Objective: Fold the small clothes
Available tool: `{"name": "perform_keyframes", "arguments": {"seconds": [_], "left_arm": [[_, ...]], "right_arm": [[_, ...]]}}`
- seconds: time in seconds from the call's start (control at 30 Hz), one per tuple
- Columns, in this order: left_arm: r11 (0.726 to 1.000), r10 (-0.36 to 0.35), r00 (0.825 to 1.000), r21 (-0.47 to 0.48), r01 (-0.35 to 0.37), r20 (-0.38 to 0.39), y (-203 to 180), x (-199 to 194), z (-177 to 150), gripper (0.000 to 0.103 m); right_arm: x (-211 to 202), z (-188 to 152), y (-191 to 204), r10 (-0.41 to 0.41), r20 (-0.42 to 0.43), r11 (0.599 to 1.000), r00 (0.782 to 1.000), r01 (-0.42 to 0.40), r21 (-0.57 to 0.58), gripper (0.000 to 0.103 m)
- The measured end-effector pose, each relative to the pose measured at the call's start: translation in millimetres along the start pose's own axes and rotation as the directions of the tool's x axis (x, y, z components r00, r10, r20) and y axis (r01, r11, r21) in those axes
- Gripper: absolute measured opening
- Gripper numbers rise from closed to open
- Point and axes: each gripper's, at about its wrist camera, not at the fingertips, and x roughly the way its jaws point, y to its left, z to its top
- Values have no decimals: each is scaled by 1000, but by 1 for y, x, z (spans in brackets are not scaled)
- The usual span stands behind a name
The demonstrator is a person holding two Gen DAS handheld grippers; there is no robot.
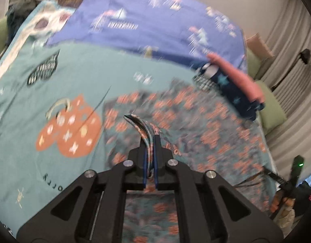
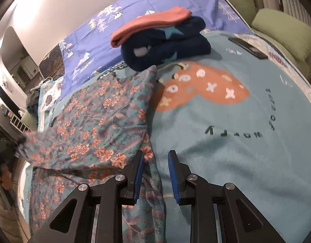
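The left tongs were clamped on a bunched edge of the floral garment, which lay spread on the teal blanket covering the bed. The right tongs stood parted, gripping nothing, over the garment's right edge. Further back sat a pile of folded clothes, a pink piece on top.

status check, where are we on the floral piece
Left gripper shut on floral garment. Right gripper open over its edge. Folded stack beyond, phone on blanket, neither blocking.
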Motion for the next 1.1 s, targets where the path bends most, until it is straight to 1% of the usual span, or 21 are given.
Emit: {"name": "perform_keyframes", "arguments": {"seconds": [0.1,0.17,0.23,0.27,0.37,0.4,0.43,0.5,0.53,0.57,0.67,0.73,0.77,0.83,0.9,0.93,0.97,1.0,1.03,1.07,1.1], "left_arm": [[999,19,999,-34,-20,-36,16,17,-12,6],[997,50,997,-55,-53,-50,24,22,-18,13],[993,84,995,-73,-88,-51,34,20,-24,14],[992,93,994,-81,-97,-49,39,18,-26,17],[985,143,989,-88,-146,-31,50,8,-29,23],[985,145,989,-87,-147,-25,52,5,-28,23],[986,144,989,-87,-145,-22,54,3,-27,24],[985,140,990,-101,-141,-10,57,2,-20,34],[986,131,991,-108,-131,-3,58,3,-17,46],[987,117,993,-110,-116,1,59,7,-12,55],[990,92,996,-105,-93,-13,58,25,-1,58],[992,67,997,-108,-71,-40,59,42,7,58],[992,49,997,-110,-55,-59,60,53,12,58],[993,40,997,-108,-48,-73,59,66,18,58],[995,28,998,-89,-33,-55,58,74,26,58],[997,12,999,-81,-16,-50,56,77,29,45],[997,-9,999,-74,5,-45,55,79,32,9],[997,-16,999,-76,12,-46,53,81,35,5],[997,-3,1000,-76,1,-25,50,79,35,5],[998,15,1000,-60,-15,4,45,74,35,4],[999,41,998,-38,-39,46,40,67,34,4]], "right_arm": [[-3,1,1,-3,0,1000,1000,3,-8,25],[-5,1,4,-9,0,1000,1000,9,-27,26],[-7,1,5,-11,2,999,1000,11,-36,28],[-7,2,4,-7,4,999,1000,7,-34,29],[-8,9,0,9,8,1000,1000,-9,-12,37],[-7,13,-2,19,7,1000,1000,-19,-3,45],[-3,23,-4,44,1,999,999,-44,8,50],[5,37,-6,83,-8,996,997,-83,22,54],[13,49,-7,96,-19,995,995,-95,31,54],[19,56,-8,97,-23,995,995,-96,37,54],[44,79,-12,128,-60,990,990,-124,63,54],[61,90,-16,179,-85,980,980,-170,103,55],[67,94,-17,203,-90,974,975,-192,119,55],[77,103,-19,234,-82,966,969,-222,133,55],[83,110,-17,241,-73,965,968,-231,125,55],[88,114,-14,243,-69,966,967,-235,108,55],[91,116,-11,241,-70,968,968,-234,95,51],[94,117,-8,232,-63,971,971,-227,80,11],[96,118,-3,223,-62,973,973,-219,68,3],[95,117,2,194,-51,979,980,-190,69,3],[88,118,7,176,-18,983,984,-174,50,3]]}}
